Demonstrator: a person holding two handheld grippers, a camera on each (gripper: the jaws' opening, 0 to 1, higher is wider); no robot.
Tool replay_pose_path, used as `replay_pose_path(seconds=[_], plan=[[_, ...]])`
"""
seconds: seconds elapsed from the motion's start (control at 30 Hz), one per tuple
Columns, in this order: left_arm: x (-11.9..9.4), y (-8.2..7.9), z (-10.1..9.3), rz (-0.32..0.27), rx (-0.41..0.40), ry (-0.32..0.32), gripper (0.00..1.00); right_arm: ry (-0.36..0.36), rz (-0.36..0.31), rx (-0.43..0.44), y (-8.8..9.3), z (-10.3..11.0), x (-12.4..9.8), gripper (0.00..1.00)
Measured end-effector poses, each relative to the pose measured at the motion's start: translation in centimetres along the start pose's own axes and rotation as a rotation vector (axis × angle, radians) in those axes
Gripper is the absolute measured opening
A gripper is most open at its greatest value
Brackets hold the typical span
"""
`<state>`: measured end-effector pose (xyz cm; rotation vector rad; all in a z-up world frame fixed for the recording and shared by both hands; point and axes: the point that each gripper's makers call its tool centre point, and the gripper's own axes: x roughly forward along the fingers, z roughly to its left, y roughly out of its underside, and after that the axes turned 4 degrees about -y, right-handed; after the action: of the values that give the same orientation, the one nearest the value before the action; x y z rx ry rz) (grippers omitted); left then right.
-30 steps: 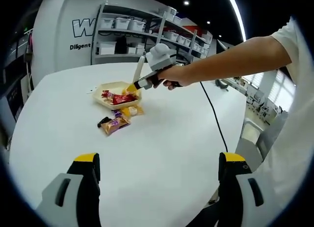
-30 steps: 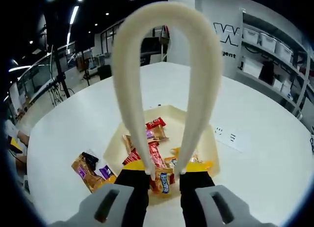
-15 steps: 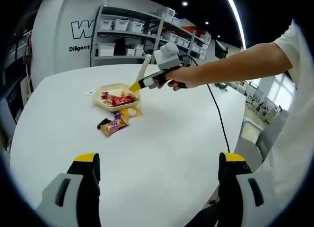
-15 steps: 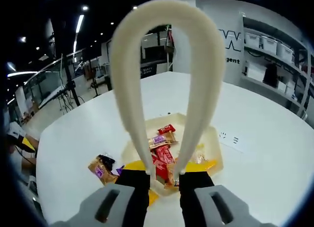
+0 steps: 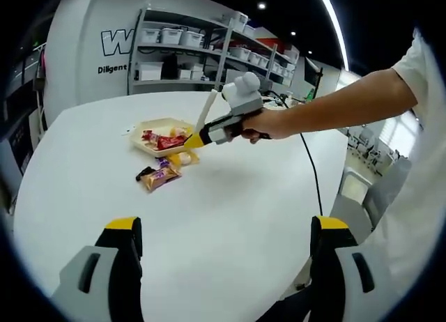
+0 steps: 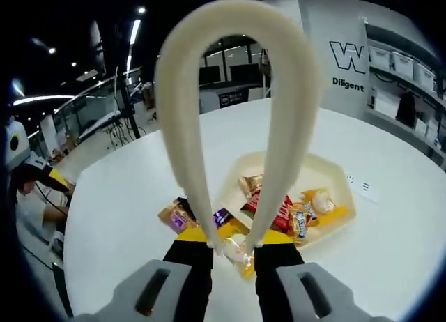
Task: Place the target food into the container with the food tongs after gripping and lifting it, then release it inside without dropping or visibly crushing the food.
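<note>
Holding the food tongs (image 6: 237, 92) clamped between its jaws, the right tool (image 6: 233, 249) sits above the snacks on the white table (image 5: 230, 217). In the left tool view it hangs just beside the tray (image 5: 162, 129), near the table's far edge. The tongs' tips are hidden behind the jaws in the right tool view, so whether they already pinch a packet cannot be told. The left tool (image 5: 226, 238) stands released, jaws wide apart and holding nothing, low over the near part of the table.

The cream tray (image 6: 327, 189) already holds several wrapped snacks (image 6: 282, 210). Outside it, just beside its rim, lie a yellow packet (image 6: 237, 247) directly under the tongs and a tan-and-purple packet (image 6: 180, 216) a little farther off. The yellow packet looks the likely target; that is a judgement only.

Risks from here:
- Glossy wrapper plus smooth tongs: a light pinch could let the packet slide out during the lift.
- Overclenching to compensate could dent the food inside.
- Tips are hidden from the camera, so a misaligned closure may nip only a wrapper edge.
- The neighbouring packet is near; a wide approach could nudge it or catch both.
- Releasing over the tray's rim could tip the packet back onto the table.
</note>
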<state>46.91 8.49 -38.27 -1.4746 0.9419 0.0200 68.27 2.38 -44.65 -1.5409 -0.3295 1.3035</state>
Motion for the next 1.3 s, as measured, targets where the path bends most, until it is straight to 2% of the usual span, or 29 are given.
replay_pose_path(seconds=[0.2, 0.43, 0.53, 0.63, 1.0, 1.17, 1.3], plan=[[-0.1, 0.2, 0.0, 0.004, -0.004, -0.004, 0.99, -0.022, 0.020, 0.002, 0.5, 0.6, 1.2, 0.17], [-0.3, 0.5, 0.3, 0.012, -0.009, -0.012, 0.99, -0.028, 0.036, 0.019, 1.0, 0.3, 2.1, 0.17], [-0.3, 0.6, 0.4, 0.013, -0.014, -0.015, 0.99, -0.034, 0.066, 0.035, 1.7, 0.4, 2.2, 0.16], [-0.3, 0.6, 0.4, 0.016, -0.013, -0.016, 0.99, -0.042, 0.069, 0.064, 2.0, 0.5, 1.9, 0.15], [0.2, -0.2, -0.3, -0.001, -0.003, 0.003, 0.99, -0.076, 0.105, 0.064, 3.4, 1.9, 0.3, 0.14], [0.2, -0.1, -0.7, -0.004, -0.001, 0.011, 0.99, -0.099, 0.113, 0.077, 4.2, 3.3, -0.5, 0.14], [0.2, 0.0, -1.1, -0.003, 0.004, 0.022, 0.99, -0.151, 0.127, 0.090, 4.6, 5.2, -0.7, 0.15]])
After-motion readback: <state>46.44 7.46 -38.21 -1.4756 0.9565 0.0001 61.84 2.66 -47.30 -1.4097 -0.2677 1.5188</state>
